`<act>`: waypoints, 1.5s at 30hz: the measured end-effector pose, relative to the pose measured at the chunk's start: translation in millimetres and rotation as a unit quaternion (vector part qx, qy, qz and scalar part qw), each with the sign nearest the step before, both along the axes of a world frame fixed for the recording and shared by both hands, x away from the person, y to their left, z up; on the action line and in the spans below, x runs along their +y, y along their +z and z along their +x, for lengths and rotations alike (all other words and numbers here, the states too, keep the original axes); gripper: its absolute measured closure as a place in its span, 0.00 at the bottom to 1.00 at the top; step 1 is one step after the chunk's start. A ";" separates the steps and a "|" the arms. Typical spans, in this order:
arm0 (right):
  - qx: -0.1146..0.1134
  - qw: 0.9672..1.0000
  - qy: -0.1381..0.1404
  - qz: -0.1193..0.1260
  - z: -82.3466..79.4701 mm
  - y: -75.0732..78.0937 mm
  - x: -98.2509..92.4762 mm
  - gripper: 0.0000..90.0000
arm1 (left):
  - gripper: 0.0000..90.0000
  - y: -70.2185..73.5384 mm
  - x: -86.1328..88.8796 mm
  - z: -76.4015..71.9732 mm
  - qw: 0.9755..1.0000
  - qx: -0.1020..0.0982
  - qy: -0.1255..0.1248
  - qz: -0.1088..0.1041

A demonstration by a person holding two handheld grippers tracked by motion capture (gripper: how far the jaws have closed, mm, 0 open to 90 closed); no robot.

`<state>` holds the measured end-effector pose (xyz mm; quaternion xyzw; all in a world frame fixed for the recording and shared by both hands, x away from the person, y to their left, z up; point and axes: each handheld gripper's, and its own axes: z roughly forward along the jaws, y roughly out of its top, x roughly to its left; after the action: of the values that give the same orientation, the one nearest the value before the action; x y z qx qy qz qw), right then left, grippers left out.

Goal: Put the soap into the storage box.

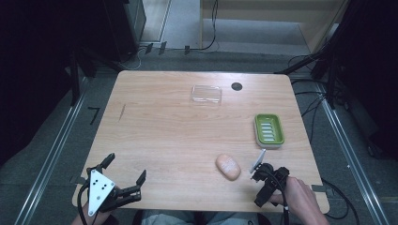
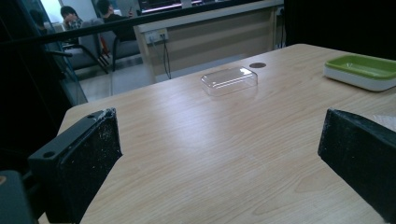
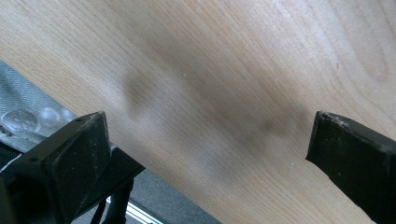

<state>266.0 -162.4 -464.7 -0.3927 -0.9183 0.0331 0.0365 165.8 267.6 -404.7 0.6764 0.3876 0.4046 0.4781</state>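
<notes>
Nearby, a soap bar waited between two open grippers

Broadly, a pale rectangular wooden table point(image 1: 178, 136) filled the high view, set on grey floor with dark cables around it. Both hand-held grippers rested at the near edge, probably parked ready for work. The left gripper point(image 1: 126, 169) sat at the near left corner, its jaws spread wide apart with nothing between them, facing bare wood. The right gripper point(image 1: 262, 172), held in the person's right hand point(image 1: 300, 196), pointed down at the tabletop with jaws likewise wide apart and empty. Just beside it lay the peach-coloured oval soap bar point(image 1: 228, 167), the likeliest thing to be picked up. Farther right stood a green-and-white rectangular soap dish point(image 1: 269, 130), perhaps its destination. A clear plastic rectangular lid point(image 1: 206, 94) and a small dark round grommet point(image 1: 236, 86) sat at the far edge, well apart. Nothing blocked the path.
</notes>
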 end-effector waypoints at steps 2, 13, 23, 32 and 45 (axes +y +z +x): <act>-0.002 1.000 0.002 0.001 0.9 0.5 0.5 0.00 | 0.00 -0.1 -0.6 -0.3 1.000 0.002 -0.004 0.004; -0.015 1.000 0.000 0.007 1.9 4.6 5.2 0.00 | 0.00 -1.3 -3.8 0.1 0.999 0.005 -0.028 0.021; -0.020 1.000 0.002 0.009 4.7 10.4 16.5 0.00 | 0.00 -1.6 -6.7 1.1 0.999 0.000 -0.036 0.029; -0.025 0.999 0.012 0.015 7.4 14.8 31.4 0.00 | 0.00 -1.5 -9.4 2.3 0.999 0.001 -0.040 0.032; -0.016 1.000 0.023 0.007 15.2 15.3 46.7 0.00 | 0.00 -1.6 -9.6 2.7 0.999 0.000 -0.041 0.035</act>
<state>281.2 -115.8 -449.4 -0.3721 -0.9277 0.0207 0.0236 168.5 258.0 -406.4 0.7081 0.3453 0.3974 0.4706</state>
